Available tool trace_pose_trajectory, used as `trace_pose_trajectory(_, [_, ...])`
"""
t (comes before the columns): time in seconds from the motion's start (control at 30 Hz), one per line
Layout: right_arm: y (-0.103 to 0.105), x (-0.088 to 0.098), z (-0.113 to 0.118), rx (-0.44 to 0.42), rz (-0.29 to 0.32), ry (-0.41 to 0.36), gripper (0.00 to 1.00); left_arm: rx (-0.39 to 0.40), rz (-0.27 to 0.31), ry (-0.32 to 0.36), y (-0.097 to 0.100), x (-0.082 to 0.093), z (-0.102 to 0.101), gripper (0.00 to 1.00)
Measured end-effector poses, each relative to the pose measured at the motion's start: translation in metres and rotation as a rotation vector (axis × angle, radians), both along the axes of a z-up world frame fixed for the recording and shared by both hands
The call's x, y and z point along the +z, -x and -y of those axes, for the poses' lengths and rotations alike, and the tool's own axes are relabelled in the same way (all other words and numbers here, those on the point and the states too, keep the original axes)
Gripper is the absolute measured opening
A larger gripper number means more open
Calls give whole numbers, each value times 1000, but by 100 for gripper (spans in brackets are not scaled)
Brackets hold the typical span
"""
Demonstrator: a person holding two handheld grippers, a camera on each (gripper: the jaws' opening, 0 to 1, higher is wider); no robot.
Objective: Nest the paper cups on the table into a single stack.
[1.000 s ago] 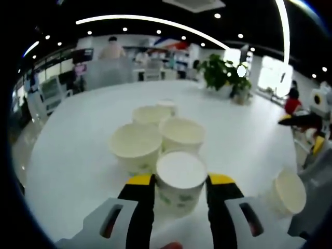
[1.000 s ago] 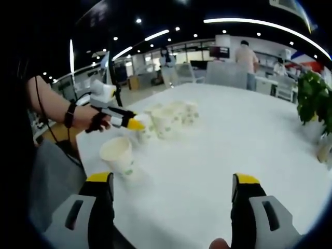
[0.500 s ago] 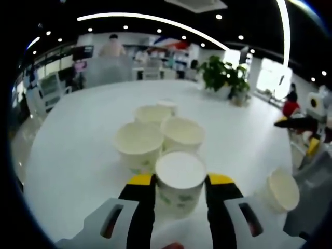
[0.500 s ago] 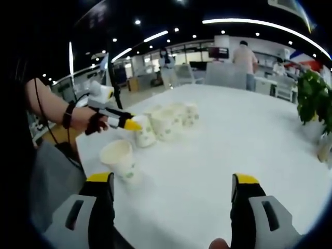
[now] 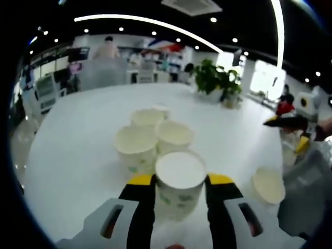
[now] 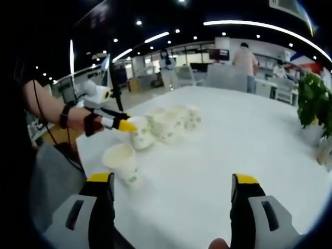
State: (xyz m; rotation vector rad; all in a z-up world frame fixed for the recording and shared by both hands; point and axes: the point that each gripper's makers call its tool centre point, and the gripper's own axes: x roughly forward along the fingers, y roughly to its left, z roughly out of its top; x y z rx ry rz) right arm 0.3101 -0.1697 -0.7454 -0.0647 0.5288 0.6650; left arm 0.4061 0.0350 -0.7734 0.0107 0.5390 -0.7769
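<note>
In the left gripper view my left gripper is shut on a white paper cup with green print, held above the white table. Just beyond it stand three cups close together, with a smaller one behind. A single cup stands apart at the right. In the right gripper view my right gripper is open over bare table, with nothing between its jaws. There the left gripper holds its cup lifted beside the cluster, and the lone cup stands near my left jaw.
Potted plants stand at the table's far edge. A person stands beyond the table by a counter. The table's near edge runs close to the lone cup. A person's arm holds the left gripper.
The left gripper has raised its cup and carried it toward the cluster. The right gripper has stayed still and open.
</note>
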Motion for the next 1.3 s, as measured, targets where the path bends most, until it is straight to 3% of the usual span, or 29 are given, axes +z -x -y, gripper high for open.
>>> trace_pose_trajectory(0.67, [8,3,-20,5,6,-15,90,-27,86,49,7,43,-8,36])
trace_pose_trajectory(1.3, [11,2,-30,-15,0,-34,89,-132,151,130,22,88,5,36])
